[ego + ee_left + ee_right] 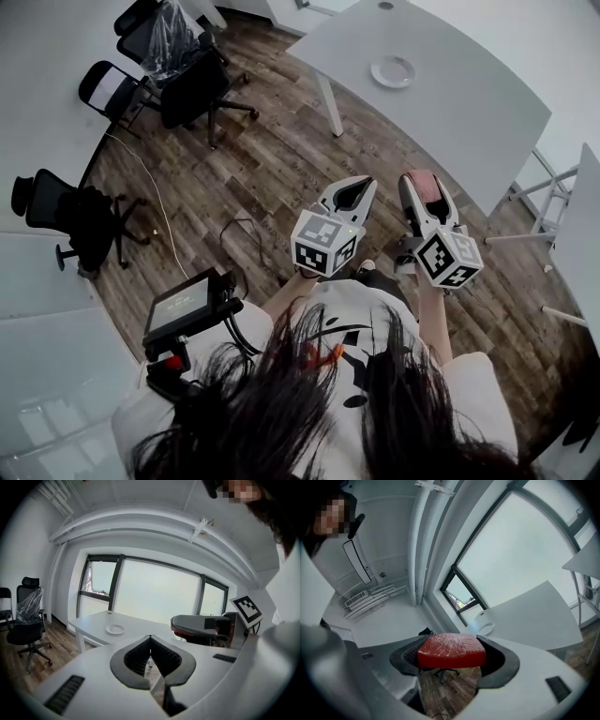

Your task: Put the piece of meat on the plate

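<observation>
While left gripper point(151, 638) sits clenched, right gripper point(422, 184) grasps a thick red meat block point(451, 649).

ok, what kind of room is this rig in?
Most likely an office or meeting room: big white tables, black swivel office chairs on a wood-plank floor, and a wide window wall.
</observation>
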`<action>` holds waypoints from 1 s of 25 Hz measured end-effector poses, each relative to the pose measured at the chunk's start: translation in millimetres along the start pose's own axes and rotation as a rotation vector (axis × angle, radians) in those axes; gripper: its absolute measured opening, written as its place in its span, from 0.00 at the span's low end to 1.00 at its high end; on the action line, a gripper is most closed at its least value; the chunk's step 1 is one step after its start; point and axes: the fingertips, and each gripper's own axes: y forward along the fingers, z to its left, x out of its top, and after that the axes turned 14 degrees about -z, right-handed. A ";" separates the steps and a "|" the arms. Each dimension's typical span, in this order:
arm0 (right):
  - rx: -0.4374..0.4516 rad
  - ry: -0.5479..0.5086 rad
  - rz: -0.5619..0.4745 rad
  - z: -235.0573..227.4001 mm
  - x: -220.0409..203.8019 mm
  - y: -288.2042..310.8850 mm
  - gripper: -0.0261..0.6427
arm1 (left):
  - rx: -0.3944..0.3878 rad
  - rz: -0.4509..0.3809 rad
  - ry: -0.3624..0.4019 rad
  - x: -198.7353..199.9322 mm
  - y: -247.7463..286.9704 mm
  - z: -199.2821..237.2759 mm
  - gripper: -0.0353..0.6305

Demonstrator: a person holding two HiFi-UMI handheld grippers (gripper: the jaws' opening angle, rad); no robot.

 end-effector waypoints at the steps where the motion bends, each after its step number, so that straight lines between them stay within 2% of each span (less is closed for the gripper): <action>1: -0.005 0.003 -0.002 -0.9 1.9 0.5 0.49 | 0.000 -0.003 0.005 2.6 0.2 -0.7 0.06; 9: -0.015 0.016 0.008 -13.4 -2.7 25.4 0.49 | -0.025 0.005 0.008 1.9 22.4 13.0 0.06; 15: -0.027 0.009 0.012 -31.6 -5.6 90.7 0.49 | -0.041 0.014 -0.004 4.4 74.1 60.9 0.06; 25: -0.080 0.009 0.027 -25.3 -23.7 196.3 0.49 | -0.086 0.039 -0.013 28.3 132.2 160.7 0.06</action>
